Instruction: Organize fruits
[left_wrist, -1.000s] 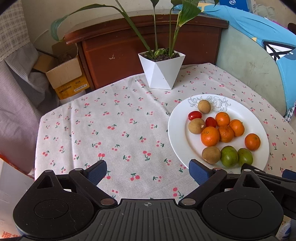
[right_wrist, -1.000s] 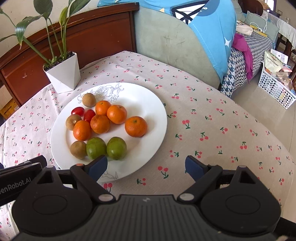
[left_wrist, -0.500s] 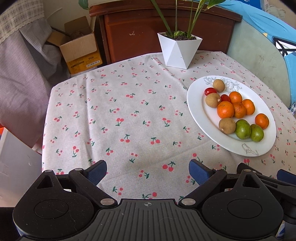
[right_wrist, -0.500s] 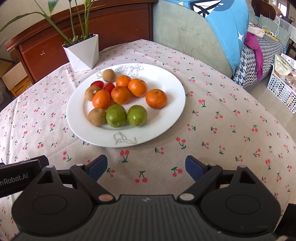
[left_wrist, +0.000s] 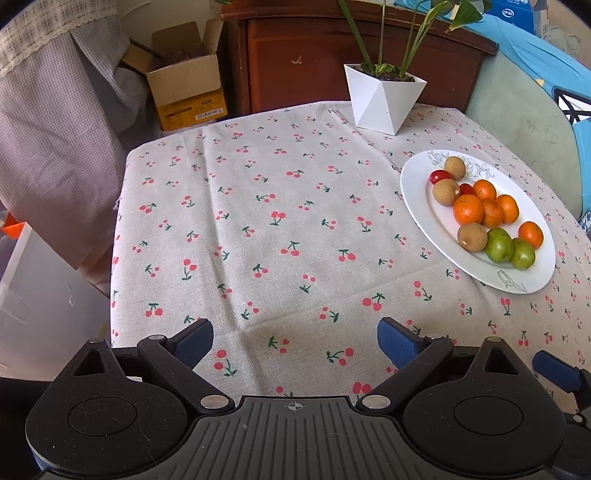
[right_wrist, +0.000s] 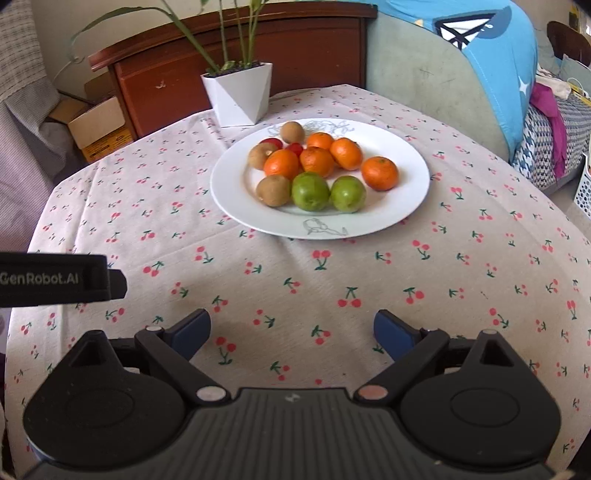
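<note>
Both units pulled back toward the near edge of the table over the last second — plate and fruit now sit farther off in each view than before, with more bare cherry-print tablecloth (left_wrist: 280, 229) showing between tools and load. Left gripper (left_wrist: 294, 341) empty, tongs spread wide apart, poised over the near cloth. Right gripper (right_wrist: 291, 334) likewise empty, tongs wide apart, aimed at the plate from the near side. White plate (right_wrist: 410, 199) at the centre-right of the table, with all fruit on it: five oranges (right_wrist: 281, 164) grouped mid-plate with one (right_wrist: 379, 172) set off to the right; two green fruits (right_wrist: 310, 191) side by side at the near edge of the group; three brown kiwis (right_wrist: 273, 190), one near, one left, one far; two small red tomatoes (right_wrist: 271, 142) tucked at the far left, partly hidden behind the larger fruit. White planter (right_wrist: 240, 94) standing on the far side of the table, just beyond the plate. No fruit off the plate, none in either tool. Arrangement unchanged across the interval — kinds appear grouped already. Judged: withdrawal with empty tongs suggests sorting finished or a pause before another pick; not determinable which.
</note>
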